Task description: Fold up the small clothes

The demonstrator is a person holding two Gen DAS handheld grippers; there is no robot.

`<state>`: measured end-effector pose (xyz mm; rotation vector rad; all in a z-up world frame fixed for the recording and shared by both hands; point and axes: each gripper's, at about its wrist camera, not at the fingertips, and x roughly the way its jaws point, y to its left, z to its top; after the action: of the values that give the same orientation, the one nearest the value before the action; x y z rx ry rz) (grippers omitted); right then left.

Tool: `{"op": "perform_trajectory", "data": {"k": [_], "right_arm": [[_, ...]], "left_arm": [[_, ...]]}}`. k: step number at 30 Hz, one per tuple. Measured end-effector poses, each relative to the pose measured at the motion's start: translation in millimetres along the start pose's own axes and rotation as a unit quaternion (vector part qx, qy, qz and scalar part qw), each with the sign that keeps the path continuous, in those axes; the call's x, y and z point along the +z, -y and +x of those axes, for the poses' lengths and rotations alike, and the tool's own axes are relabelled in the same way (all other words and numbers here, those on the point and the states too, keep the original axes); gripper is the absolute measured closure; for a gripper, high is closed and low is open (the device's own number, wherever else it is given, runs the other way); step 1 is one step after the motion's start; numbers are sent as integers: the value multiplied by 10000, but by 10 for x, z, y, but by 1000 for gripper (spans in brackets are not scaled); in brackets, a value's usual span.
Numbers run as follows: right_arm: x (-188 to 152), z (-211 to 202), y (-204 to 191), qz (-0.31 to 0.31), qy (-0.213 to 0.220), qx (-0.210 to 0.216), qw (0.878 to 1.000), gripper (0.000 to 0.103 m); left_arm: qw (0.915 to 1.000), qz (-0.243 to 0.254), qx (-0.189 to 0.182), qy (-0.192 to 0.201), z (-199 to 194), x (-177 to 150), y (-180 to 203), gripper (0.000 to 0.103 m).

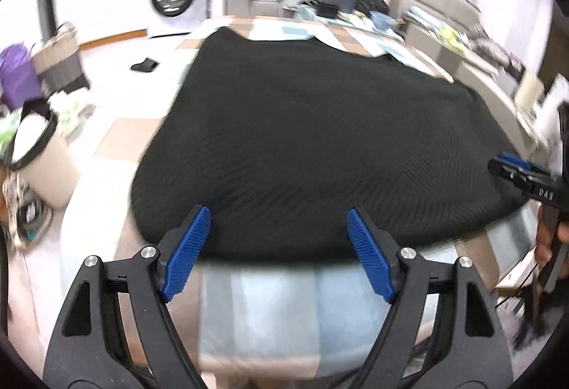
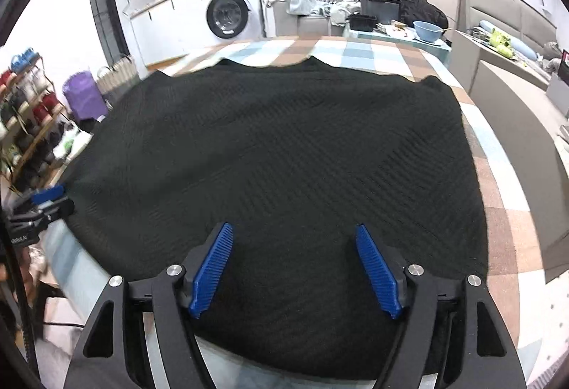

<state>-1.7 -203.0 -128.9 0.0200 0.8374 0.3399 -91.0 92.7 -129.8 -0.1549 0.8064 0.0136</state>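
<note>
A black knitted garment (image 1: 320, 140) lies spread flat on a checked cloth-covered table (image 1: 263, 310); it also shows in the right wrist view (image 2: 277, 168). My left gripper (image 1: 279, 229) is open and empty, its blue pads just over the garment's near edge. My right gripper (image 2: 295, 246) is open and empty above the garment's near part. The right gripper also shows at the right edge of the left wrist view (image 1: 519, 172). The left gripper shows at the left edge of the right wrist view (image 2: 46, 200).
A washing machine (image 2: 227, 15) stands at the back. A sofa with piled clothes (image 2: 391, 4) and a blue bowl (image 2: 428, 29) are behind the table. A purple bin (image 2: 85, 97), a shoe rack (image 2: 28, 125) and baskets (image 1: 39, 147) are on the left.
</note>
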Motion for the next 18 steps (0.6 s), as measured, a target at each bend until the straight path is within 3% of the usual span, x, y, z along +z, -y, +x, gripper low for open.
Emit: {"op": "perform_trajectory", "data": {"k": [6, 14, 18], "right_arm": [[35, -54, -187, -123, 129, 398, 9990, 26], [30, 14, -254, -201, 53, 473, 9987, 26], [21, 38, -271, -192, 18, 463, 9987, 26]], "left_arm": [[9986, -488, 16, -208, -64, -143, -231, 26], [9962, -870, -95, 3, -22, -127, -429, 25], [9936, -1025, 348, 330, 156, -14, -354, 25]]}}
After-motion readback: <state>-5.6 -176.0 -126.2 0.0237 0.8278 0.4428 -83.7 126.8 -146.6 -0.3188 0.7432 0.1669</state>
